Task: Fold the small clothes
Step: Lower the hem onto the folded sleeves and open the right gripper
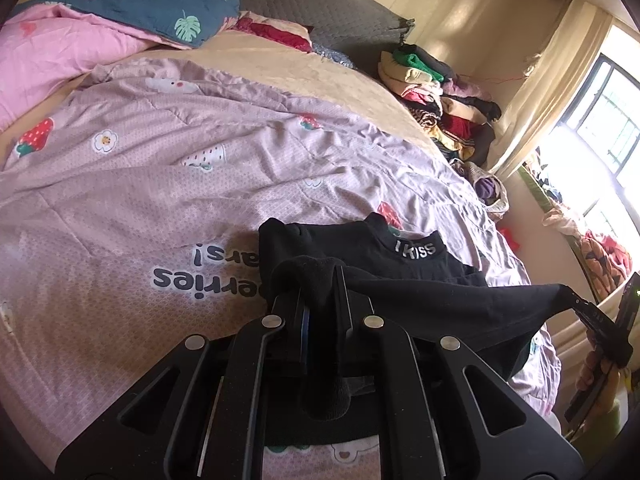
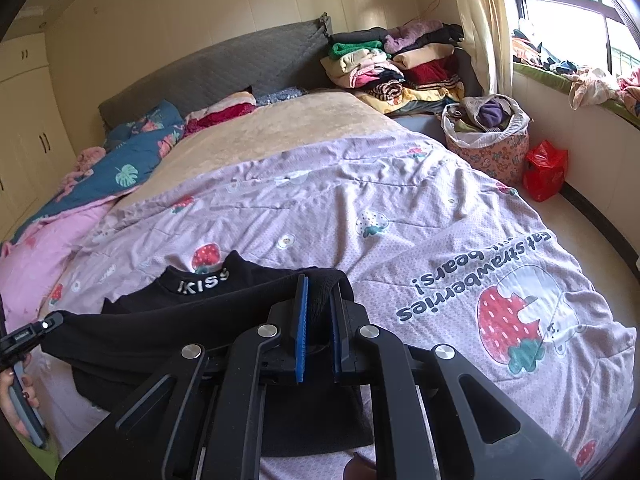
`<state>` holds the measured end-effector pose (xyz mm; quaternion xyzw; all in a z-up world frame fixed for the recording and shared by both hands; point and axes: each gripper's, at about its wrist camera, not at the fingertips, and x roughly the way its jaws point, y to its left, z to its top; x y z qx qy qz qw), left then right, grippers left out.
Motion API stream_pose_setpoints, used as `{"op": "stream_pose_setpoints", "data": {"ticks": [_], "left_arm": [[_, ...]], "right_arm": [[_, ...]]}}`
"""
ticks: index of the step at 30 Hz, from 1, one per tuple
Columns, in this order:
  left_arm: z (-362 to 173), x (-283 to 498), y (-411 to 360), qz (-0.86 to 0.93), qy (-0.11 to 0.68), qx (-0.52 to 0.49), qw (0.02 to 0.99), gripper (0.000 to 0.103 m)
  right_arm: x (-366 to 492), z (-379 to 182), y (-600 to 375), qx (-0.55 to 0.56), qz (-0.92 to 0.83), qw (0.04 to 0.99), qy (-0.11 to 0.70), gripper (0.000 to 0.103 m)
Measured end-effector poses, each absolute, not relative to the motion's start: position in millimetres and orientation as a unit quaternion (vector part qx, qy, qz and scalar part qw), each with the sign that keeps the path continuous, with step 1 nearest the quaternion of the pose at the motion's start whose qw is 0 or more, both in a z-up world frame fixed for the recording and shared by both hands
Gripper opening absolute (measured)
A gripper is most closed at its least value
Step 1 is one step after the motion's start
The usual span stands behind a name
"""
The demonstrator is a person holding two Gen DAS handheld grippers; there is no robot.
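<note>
- The bed takes up most of the room, covered by a lilac quilt [image 2: 400, 208] printed with strawberries, small flowers and upside-down lettering about strawberries and bears.
- A black top [image 1: 400, 276] with "KISS" on its collar lies on the near end of that quilt, collar towards the headboard, its lower edge lifted clear and stretched between the two tools.
- The left gripper [image 1: 320, 300] has its fingers closed on a bunched corner of the black fabric.
- The right gripper [image 2: 318, 308] pinches the opposite corner between its blue-padded fingers [image 2: 300, 332].
- Further up, a beige blanket [image 2: 280, 128] covers the mattress, meeting a grey quilted headboard [image 2: 224, 64].
- A pink and dark blue leaf-print duvet [image 1: 132, 12] is heaped at one side near the pillows.
- A stack of folded clothes [image 2: 396, 68] sits in the corner by the headboard, beside a cream curtain [image 2: 476, 20].
- On the floor by the window wall stand a floral bag [image 2: 488, 140] stuffed with cloth and a red plastic bag [image 2: 546, 168].
- The windowsill [image 2: 560, 76] is strewn with more garments.
- Cream wardrobe doors [image 2: 24, 120] line the far wall.
</note>
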<state>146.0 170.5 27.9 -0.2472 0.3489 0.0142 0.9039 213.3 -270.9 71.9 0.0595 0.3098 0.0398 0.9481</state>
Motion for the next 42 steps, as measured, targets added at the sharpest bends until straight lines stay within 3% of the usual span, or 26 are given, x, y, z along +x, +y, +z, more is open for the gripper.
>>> {"op": "stream_pose_setpoints", "data": {"ticks": [9,10,12,14,17,19,23,27,32,33,34,35,36,37,42], "left_arm": [[21.0,159.0,169.4,0.024,0.359,-0.244,0.900,0.005],[20.3,160.3,169.1,0.024,0.361,-0.244,0.900,0.005],[19.1,161.9,168.7,0.026,0.361,-0.243,0.900,0.005],[18.6,162.1,169.3,0.027,0.362,-0.244,0.899,0.005],[19.7,161.2,168.4,0.030,0.358,-0.241,0.902,0.011],[23.1,159.1,168.1,0.049,0.350,-0.226,0.908,0.029],[29.2,152.2,173.6,0.061,0.340,-0.223,0.911,0.030],[35.5,141.4,171.5,0.065,0.336,-0.209,0.916,0.044],[36.5,126.2,162.0,0.058,0.339,-0.195,0.919,0.050],[36.5,122.0,157.8,0.052,0.340,-0.189,0.920,0.050],[36.7,117.1,153.7,0.048,0.338,-0.181,0.922,0.040],[36.7,112.9,150.3,0.045,0.337,-0.173,0.924,0.028],[36.3,110.7,147.9,0.044,0.337,-0.168,0.925,0.004],[33.8,106.3,144.3,0.041,0.342,-0.162,0.925,0.000],[12.2,106.1,124.8,0.019,0.383,-0.132,0.914,0.000]], "right_arm": [[235.1,55.4,-268.5,0.053,0.033,0.942,0.330,0.008],[236.2,54.2,-268.5,0.053,0.033,0.941,0.332,0.010],[238.8,51.7,-269.3,0.051,0.022,0.941,0.333,0.033],[239.7,50.8,-272.0,0.056,0.024,0.941,0.332,0.036],[237.6,48.9,-276.0,0.061,0.026,0.941,0.333,0.036],[233.6,48.1,-276.9,0.061,0.028,0.941,0.331,0.037],[225.2,49.3,-273.5,0.056,0.036,0.943,0.325,0.042],[213.0,52.0,-267.4,0.046,0.046,0.946,0.316,0.045],[200.2,47.9,-258.6,0.039,0.069,0.944,0.320,0.045],[198.2,45.7,-255.8,0.034,0.074,0.943,0.323,0.045],[195.8,41.9,-251.9,0.028,0.084,0.940,0.331,0.043],[193.7,37.7,-247.2,0.018,0.088,0.937,0.337,0.033],[191.8,33.6,-243.2,0.009,0.090,0.935,0.343,0.027],[190.4,30.8,-240.0,0.003,0.093,0.933,0.347,0.025],[187.0,7.0,-222.6,-0.022,0.103,0.923,0.370,0.024]]}}
